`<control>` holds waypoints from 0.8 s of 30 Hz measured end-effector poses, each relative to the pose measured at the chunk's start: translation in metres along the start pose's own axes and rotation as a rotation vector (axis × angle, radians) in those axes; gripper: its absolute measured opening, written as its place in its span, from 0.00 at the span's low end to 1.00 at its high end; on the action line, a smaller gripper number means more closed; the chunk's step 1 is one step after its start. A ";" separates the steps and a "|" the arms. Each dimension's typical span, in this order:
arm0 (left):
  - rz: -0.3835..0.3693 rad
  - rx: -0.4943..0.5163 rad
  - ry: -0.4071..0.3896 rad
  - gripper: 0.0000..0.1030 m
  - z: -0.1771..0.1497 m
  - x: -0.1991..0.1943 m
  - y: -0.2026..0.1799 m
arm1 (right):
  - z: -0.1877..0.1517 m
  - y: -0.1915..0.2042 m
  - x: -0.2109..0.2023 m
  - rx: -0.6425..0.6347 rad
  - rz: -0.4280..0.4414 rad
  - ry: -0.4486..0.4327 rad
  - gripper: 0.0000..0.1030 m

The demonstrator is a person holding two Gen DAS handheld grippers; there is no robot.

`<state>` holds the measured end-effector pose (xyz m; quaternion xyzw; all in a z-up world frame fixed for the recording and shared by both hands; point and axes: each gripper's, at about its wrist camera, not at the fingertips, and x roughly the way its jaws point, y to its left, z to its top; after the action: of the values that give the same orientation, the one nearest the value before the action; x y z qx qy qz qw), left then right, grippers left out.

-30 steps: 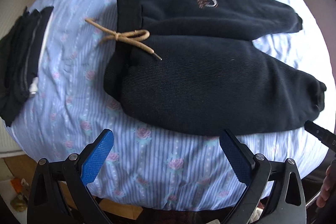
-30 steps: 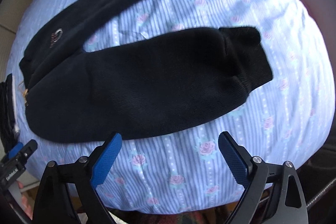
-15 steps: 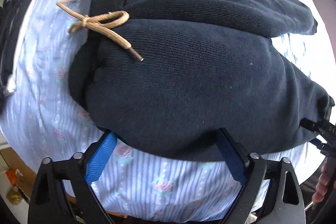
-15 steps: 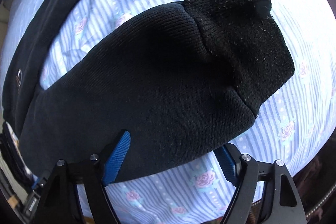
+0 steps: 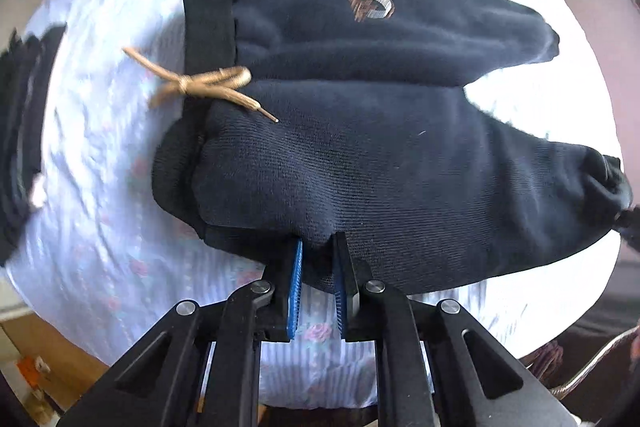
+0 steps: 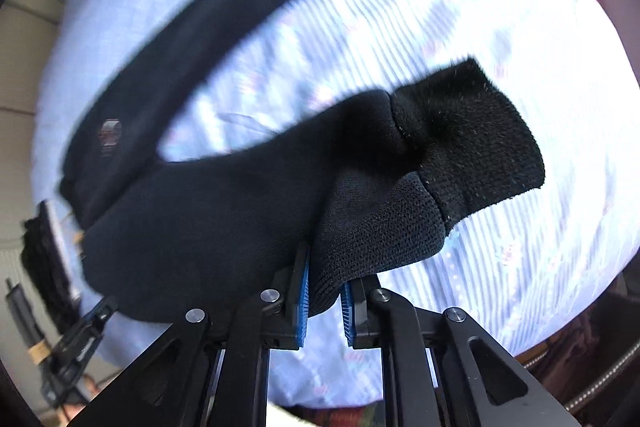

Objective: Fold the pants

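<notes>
The dark pants (image 5: 360,155) lie on the flowery sheet (image 5: 112,155), soft and floppy, so they will sag, and the left gripper (image 5: 318,267) and right gripper (image 6: 325,291) each pinch the near leg's edge, a good place to hold.

No legible text is being shown. Only a small embroidered emblem (image 5: 370,4) is being displayed on the dark pants (image 5: 360,163); its lettering cannot be read.
</notes>
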<state>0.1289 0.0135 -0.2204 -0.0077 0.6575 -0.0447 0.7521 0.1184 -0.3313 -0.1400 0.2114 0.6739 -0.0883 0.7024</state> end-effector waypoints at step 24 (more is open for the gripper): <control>-0.113 0.100 -0.301 0.35 0.137 -0.085 0.007 | 0.158 0.075 -0.068 0.100 0.220 -0.182 0.14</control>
<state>0.2535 0.0209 -0.1182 -0.0140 0.5328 -0.1179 0.8379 0.2873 -0.3413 -0.0592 0.3097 0.5750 -0.0631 0.7547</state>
